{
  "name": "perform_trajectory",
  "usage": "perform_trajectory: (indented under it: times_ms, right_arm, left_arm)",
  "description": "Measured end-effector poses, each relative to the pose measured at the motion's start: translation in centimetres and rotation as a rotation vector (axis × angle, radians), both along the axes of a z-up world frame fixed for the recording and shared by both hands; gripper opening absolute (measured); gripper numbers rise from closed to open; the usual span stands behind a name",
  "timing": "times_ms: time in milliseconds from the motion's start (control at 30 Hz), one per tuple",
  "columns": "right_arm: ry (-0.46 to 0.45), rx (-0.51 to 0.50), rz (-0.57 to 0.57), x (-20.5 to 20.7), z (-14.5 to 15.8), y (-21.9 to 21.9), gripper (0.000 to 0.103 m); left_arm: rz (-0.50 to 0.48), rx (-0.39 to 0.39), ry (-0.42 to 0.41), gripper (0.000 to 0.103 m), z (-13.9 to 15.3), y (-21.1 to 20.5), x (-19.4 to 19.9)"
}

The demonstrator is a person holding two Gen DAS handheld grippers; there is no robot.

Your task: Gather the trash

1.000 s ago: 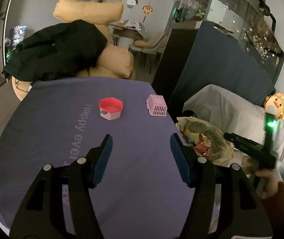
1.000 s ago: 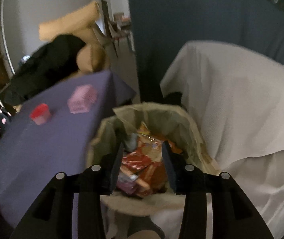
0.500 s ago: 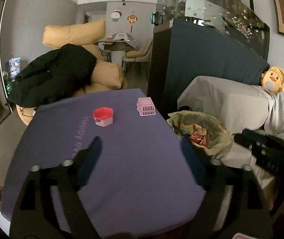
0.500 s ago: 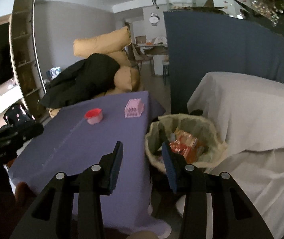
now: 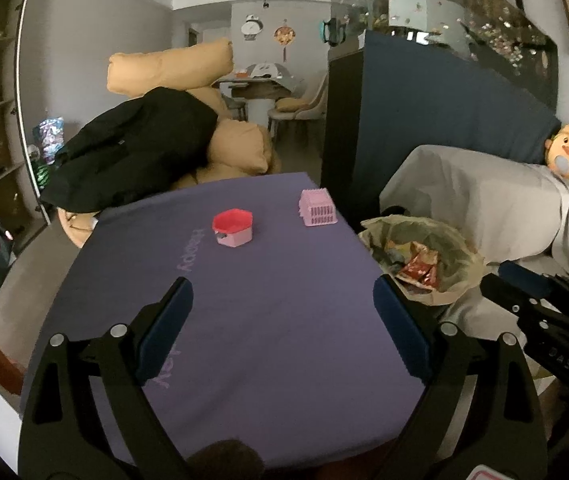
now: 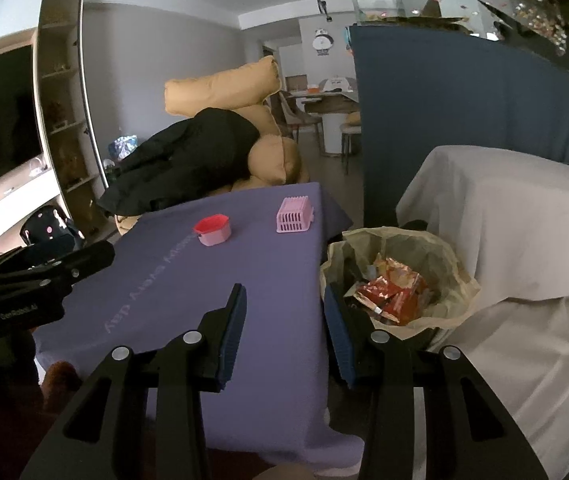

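A trash bin (image 5: pixel 450 258) lined with a yellowish bag stands at the right side of the purple-covered table (image 5: pixel 268 320); red and orange snack wrappers (image 6: pixel 390 290) lie inside it. It also shows in the right wrist view (image 6: pixel 450 256). My left gripper (image 5: pixel 282 306) is open wide and empty, held above the table's near half. My right gripper (image 6: pixel 284 310) is open and empty, above the table's right edge, just left of the bin. The right gripper's body (image 5: pixel 544 312) shows at the right of the left wrist view.
A red-lidded pink box (image 5: pixel 233 227) and a small pink basket (image 5: pixel 317 207) sit on the table's far half. Tan cushions with a black coat (image 5: pixel 132 152) lie behind the table. A white-covered sofa (image 6: pixel 524 220) is on the right, a dark blue cabinet (image 5: pixel 424 120) behind the bin.
Both grippers have pulled back and up from the bin and table. The left gripper has opened wider. The right gripper, earlier over the bin's trash, is now beside it.
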State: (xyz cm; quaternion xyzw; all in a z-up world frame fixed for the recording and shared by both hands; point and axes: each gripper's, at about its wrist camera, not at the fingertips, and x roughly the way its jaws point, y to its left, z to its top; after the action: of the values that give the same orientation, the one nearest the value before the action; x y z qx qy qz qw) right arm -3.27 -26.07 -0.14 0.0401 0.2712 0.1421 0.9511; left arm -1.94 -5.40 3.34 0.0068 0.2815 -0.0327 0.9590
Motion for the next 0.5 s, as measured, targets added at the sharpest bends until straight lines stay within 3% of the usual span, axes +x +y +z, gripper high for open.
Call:
perform_trajectory:
  times_ms: [500]
  right_arm:
    - [0.004,-0.012,-0.009,0.05,-0.03,0.06,0.039]
  left_arm:
    - [0.014,0.016,0.008,0.087,-0.13,0.22,0.04]
